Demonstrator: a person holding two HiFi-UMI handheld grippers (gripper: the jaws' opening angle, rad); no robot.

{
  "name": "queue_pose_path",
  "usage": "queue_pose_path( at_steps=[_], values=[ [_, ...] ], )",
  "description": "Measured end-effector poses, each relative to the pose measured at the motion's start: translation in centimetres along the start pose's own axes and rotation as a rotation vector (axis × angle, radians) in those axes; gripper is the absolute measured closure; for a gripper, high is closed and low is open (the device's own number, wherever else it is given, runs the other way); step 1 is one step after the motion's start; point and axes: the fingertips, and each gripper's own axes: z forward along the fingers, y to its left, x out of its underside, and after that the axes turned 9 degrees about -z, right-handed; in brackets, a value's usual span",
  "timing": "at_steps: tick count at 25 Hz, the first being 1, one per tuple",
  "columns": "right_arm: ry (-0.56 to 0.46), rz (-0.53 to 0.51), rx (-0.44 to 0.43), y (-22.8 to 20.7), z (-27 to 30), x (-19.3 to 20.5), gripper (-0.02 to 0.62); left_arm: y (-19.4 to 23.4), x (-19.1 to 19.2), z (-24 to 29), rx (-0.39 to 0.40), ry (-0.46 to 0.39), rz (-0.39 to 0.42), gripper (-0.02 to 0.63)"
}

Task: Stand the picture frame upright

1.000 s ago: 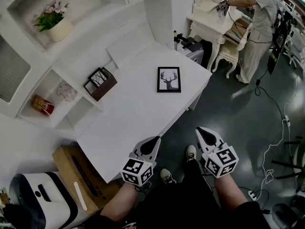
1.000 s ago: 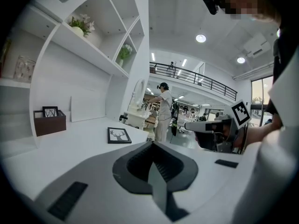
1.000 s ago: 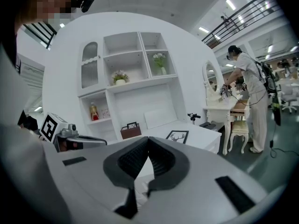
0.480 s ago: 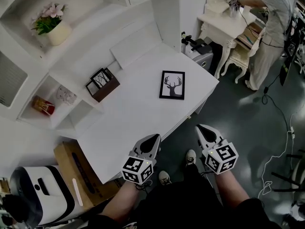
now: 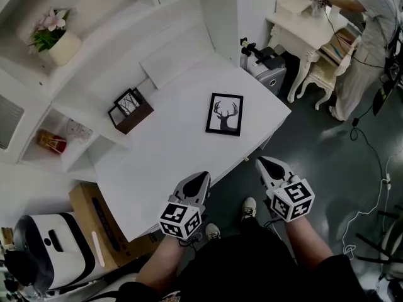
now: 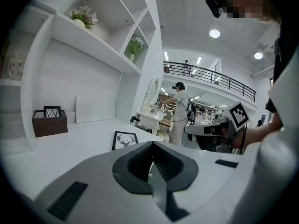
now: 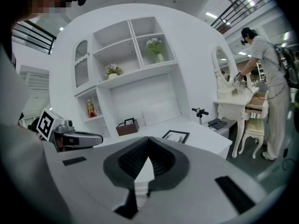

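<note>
So here's where we're at: the picture frame is lying flat on its back on the white desk, out toward the far right corner, well apart from both grippers. It's a black frame with a deer-head-and-antlers print, and there's no caption on the print that we can make out. Our left gripper has its jaws pressed fully together with nothing between them, and its tip sits right about at the near edge of the desk. Our right gripper is the same deal, jaws closed tight and empty, hanging over the dark floor just off the desk's edge. Each one carries its marker cube, which shows only black-and-white square patterns, no letters. Over on the left side of the desk, a brown box stands against the shelf unit with a small framed tree picture in it. A flower pot sits on the shelf above, and a red item is in a lower cubby, its label too small for us to read. Down on the floor there's a cardboard box with a dark strip whose print is too blurry to read. A person is standing at a white dressing table in the back.
</note>
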Motion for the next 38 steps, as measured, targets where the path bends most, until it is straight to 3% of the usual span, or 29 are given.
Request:
queue_pose_path(
  at_steps=[16, 22, 30, 38],
  values=[
    [0.044, -0.005, -0.143, -5.3, 4.7, 0.1, 0.592, 0.9, -1.2, 5.7, -0.145, -0.025, -0.037, 0.601],
    [0.054, 0.057, -0.200, -6.5, 5.5, 0.6, 0.592, 0.9, -1.8, 6.9, -0.193, -0.028, -0.037, 0.601],
    [0.061, 0.068, -0.182, -7.5, 6.6, 0.8, 0.592, 1.8, -2.0, 8.2, -0.209, 0.012, -0.009, 0.601],
    [0.096, 0.073, -0.145, -8.4, 8.5, 1.6, 0.592, 4.2, -2.4, 10.6, -0.176, 0.035, -0.024, 0.601]
  ],
)
